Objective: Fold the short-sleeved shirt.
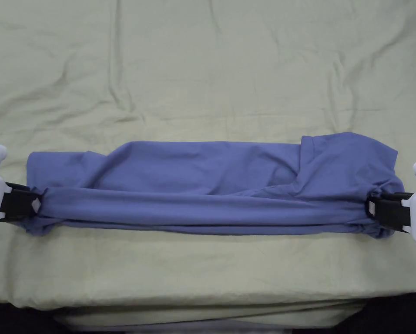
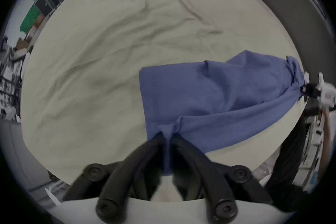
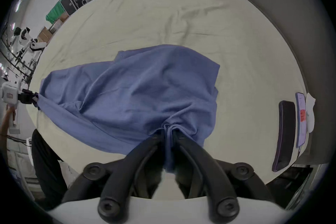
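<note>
- Shirt [image 1: 211,182], blue and short-sleeved, lay stretched sideways across the pale green sheet [image 1: 211,65] of the bed, near its front edge, already doubled into a long band.
- Left tongs [image 1: 36,204] were clamped on bunched cloth at the band's left end; in the left gripper view the cloth ran between both jaws, which stood nearly closed.
- Right tongs [image 1: 370,208] pinched the gathered cloth at the right end the same way, jaws pressed on a twisted tuft in the right gripper view.
- Near fold hung taut between the two grips, seemingly raised a little off the sheet.
- Step in hand looked like a lengthwise fold, with the front edge being carried over the body.
- Next move probably called for keeping tension even, laying the edge flat and square, then letting go at both ends.
- Two phones [image 3: 285,135] lay on the bed's right edge, well apart.
</note>
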`<state>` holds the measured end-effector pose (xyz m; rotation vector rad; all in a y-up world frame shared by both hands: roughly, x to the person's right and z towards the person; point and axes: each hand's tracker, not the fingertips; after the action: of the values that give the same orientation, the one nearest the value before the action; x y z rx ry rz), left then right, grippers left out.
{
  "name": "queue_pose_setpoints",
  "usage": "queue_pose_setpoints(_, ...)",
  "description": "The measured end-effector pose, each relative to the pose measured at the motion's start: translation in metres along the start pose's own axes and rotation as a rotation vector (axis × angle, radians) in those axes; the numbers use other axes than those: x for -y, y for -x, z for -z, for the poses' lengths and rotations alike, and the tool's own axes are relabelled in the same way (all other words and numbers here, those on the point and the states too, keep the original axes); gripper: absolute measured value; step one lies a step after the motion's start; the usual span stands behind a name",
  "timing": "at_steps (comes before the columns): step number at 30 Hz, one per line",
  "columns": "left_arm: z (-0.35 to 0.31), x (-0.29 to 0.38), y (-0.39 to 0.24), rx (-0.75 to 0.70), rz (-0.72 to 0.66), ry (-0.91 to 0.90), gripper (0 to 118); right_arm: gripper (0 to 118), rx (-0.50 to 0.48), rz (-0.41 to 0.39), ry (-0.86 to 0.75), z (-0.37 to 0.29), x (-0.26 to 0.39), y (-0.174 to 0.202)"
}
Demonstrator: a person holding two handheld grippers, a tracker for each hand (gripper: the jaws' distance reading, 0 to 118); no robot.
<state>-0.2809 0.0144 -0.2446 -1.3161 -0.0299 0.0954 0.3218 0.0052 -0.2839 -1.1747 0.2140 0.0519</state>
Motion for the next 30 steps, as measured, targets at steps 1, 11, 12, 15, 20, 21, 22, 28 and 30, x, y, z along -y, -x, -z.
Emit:
queue_pose_setpoints(1,0.001,0.001,0.009,-0.004,-0.023,-0.026,77,75,-0.008,0.026,0.020,-0.002,-0.001,-0.001)
queue_pose_setpoints(11,-0.139,0.025,-0.015,-0.064,-0.020,-0.516,85,114,-0.020,-0.016,-0.275,-0.108,-0.006,0.047)
queue_pose_setpoints(12,-0.157,0.026,-0.022,-0.082,0.014,-0.591,83,107,0.000,-0.051,-0.342,-0.122,-0.009,0.059)
queue_pose_setpoints(15,-0.202,0.041,-0.049,-0.183,0.145,-0.817,73,90,0.005,-0.144,-0.445,-0.150,-0.013,0.083)
queue_pose_setpoints(20,-0.207,0.047,-0.077,-0.249,0.212,-0.767,0,2,-0.040,-0.107,-0.532,-0.157,-0.010,0.101)
queue_pose_setpoints(21,-0.204,0.048,-0.078,-0.252,0.207,-0.788,0,2,-0.054,-0.094,-0.551,-0.157,-0.009,0.102)
queue_pose_setpoints(22,-0.200,0.048,-0.077,-0.239,0.211,-0.778,0,2,-0.056,-0.094,-0.557,-0.157,-0.009,0.102)
queue_pose_setpoints(28,-0.157,0.045,-0.033,0.056,0.054,-0.622,0,2,-0.081,-0.067,-0.529,-0.155,-0.011,0.105)
queue_pose_setpoints(30,-0.129,0.046,0.010,0.446,-0.050,-0.550,13,2,-0.100,-0.066,-0.504,-0.149,-0.010,0.104)
